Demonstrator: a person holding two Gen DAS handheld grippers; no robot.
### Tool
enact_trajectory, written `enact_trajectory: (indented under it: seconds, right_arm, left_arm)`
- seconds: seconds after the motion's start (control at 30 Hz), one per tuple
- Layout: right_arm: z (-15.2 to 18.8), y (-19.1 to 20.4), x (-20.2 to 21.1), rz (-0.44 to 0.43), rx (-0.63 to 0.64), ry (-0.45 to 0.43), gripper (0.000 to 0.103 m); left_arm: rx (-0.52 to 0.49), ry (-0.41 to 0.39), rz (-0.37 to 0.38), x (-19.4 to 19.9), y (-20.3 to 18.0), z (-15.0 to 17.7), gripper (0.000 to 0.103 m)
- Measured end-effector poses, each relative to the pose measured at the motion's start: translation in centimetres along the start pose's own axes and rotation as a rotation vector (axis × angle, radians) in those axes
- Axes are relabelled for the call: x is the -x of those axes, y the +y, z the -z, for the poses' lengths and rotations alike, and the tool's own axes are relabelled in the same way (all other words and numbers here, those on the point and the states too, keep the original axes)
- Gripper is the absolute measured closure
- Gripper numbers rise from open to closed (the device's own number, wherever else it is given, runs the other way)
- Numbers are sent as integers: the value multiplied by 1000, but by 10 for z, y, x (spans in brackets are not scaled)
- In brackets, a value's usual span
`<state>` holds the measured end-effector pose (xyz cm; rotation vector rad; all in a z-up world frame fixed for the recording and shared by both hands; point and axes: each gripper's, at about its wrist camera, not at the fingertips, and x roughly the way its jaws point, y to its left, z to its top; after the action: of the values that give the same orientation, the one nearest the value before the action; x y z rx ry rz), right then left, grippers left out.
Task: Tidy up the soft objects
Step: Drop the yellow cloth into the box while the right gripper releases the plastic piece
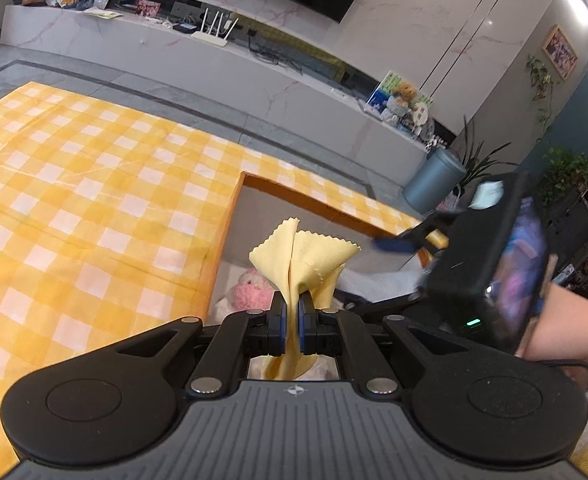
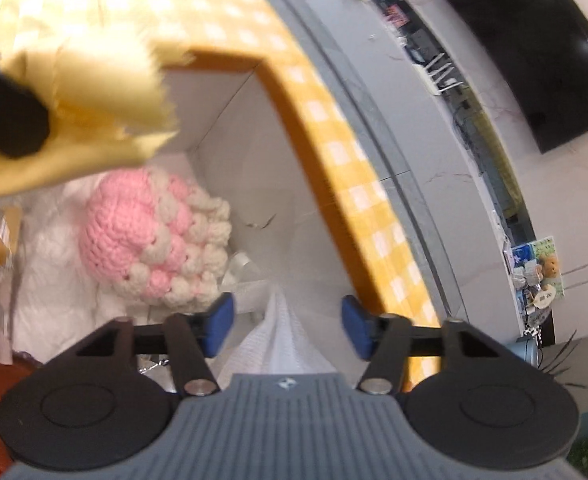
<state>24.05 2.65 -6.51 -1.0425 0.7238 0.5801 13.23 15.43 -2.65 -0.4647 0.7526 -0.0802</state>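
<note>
My left gripper (image 1: 292,322) is shut on a pale yellow cloth (image 1: 306,258) with zigzag edges, held above an open box (image 1: 253,200) whose rim is orange. In the right wrist view the same yellow cloth (image 2: 93,92) hangs at the upper left with the left gripper's dark finger on it. My right gripper (image 2: 286,322) stands open inside the box, its blue pads apart on either side of a white mesh cloth (image 2: 281,340) that neither pad touches. A pink and cream crocheted toy (image 2: 149,236) lies in the box on white fabric; the crocheted toy (image 1: 249,290) also shows in the left wrist view.
A yellow checked cloth (image 1: 85,200) covers the surface around the box. A long white marble bench (image 1: 213,64) with a router and clutter runs behind. A grey bin (image 1: 434,180) and plants stand at the right. A person's forearm (image 1: 566,328) holds the right gripper.
</note>
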Motion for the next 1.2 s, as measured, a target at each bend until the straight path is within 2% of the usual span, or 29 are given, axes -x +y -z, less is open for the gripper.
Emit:
enact_trajectory:
  seconds: [0.13, 0.27, 0.37, 0.43, 0.57, 0.6, 0.63, 0.67, 0.7, 0.73, 0.83, 1.03, 1.13, 1.2]
  right_arm:
    - [2, -20, 18, -31, -213, -3, 28]
    - [10, -36, 37, -58, -378, -52, 28]
    - [14, -49, 48, -122, -490, -75, 27]
    - [16, -52, 58, -132, -524, -87, 27]
    - [15, -46, 72, -115, -496, -119, 27]
    - [16, -45, 75, -114, -492, -127, 27]
    - [17, -45, 78, -116, -493, -134, 27]
    - [19, -47, 79, -123, -496, -141, 27]
    - [21, -48, 81, -135, -499, -145, 27]
    - [22, -48, 80, -141, -503, -147, 27]
    - [28, -52, 77, -128, -530, -135, 27]
    - [43, -58, 82, -124, -577, -149, 27]
    - [50, -61, 86, -121, -599, -157, 27]
    - [56, -63, 88, -119, -616, -167, 27]
  left_arm:
    - [-31, 8, -12, 2, -5, 2, 97]
    - [-65, 53, -71, -3, -12, 6, 97]
    - [-102, 67, -78, -7, -16, 8, 97]
    - [-102, 65, -73, -8, -18, 9, 96]
    - [-119, 81, -106, -13, -20, 10, 94]
    - [-122, 79, -128, -14, -21, 11, 85]
    - [-125, 73, -144, -14, -22, 12, 66]
    - [-124, 61, -149, -13, -22, 12, 54]
    - [-118, 42, -150, -10, -23, 13, 30]
    - [-111, 17, -145, -7, -23, 12, 18]
    - [-75, -40, -152, 4, -26, 10, 14]
    - [-101, -172, -123, 24, -35, 8, 8]
    - [-125, -201, -143, 28, -41, 6, 8]
    - [-127, -200, -128, 29, -43, 4, 8]
